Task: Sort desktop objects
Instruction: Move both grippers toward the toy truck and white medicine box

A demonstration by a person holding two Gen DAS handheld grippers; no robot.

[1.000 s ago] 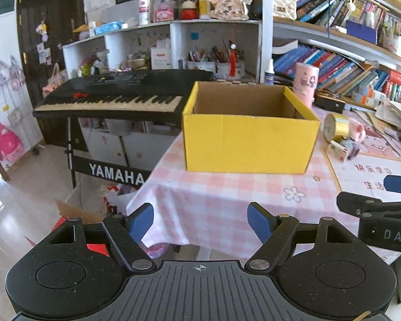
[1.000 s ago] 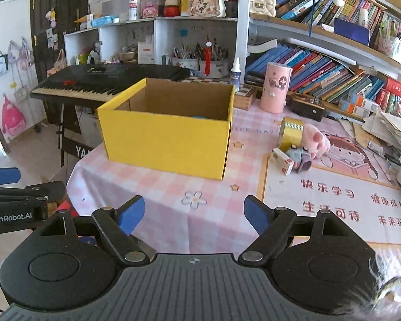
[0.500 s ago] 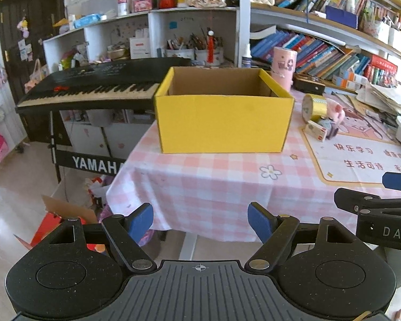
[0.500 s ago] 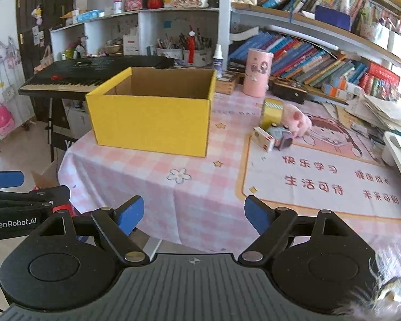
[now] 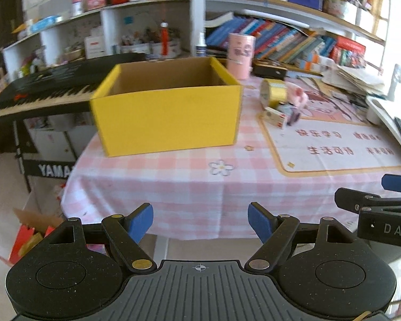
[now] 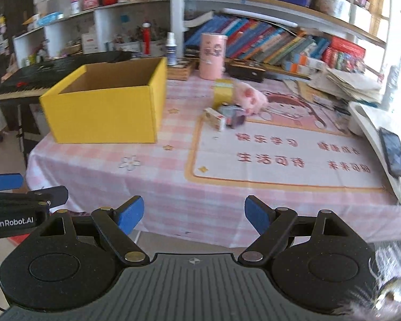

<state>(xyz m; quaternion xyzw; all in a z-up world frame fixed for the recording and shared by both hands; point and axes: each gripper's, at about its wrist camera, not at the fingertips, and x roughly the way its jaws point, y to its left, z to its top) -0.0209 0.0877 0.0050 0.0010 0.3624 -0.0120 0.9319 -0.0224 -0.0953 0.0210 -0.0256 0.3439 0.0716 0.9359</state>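
Observation:
An open yellow cardboard box (image 5: 165, 117) (image 6: 104, 112) stands on the pink checked tablecloth (image 5: 189, 176). To its right lies a small cluster: a gold tape roll (image 5: 274, 95) (image 6: 223, 93), a pink plush pig (image 5: 298, 96) (image 6: 250, 97), a small white and red box (image 5: 275, 116) (image 6: 215, 117) and a grey toy (image 6: 234, 115). My left gripper (image 5: 200, 220) hangs open off the table's near edge, nothing between its blue pads. My right gripper (image 6: 192, 215) is open too, also short of the table, and empty. Each gripper shows at the other view's edge.
A printed desk mat (image 6: 280, 155) covers the table's right half. A pink cylinder (image 6: 212, 56), a spray bottle (image 6: 171, 50) and crowded bookshelves stand behind. A black keyboard (image 5: 45, 85) is left of the table. A phone (image 6: 394, 152) lies on a white tray at the right.
Both views have swung rightwards: the yellow box has slid left in each, and more of the desk mat and the tray at the right shows. Both grippers stay open.

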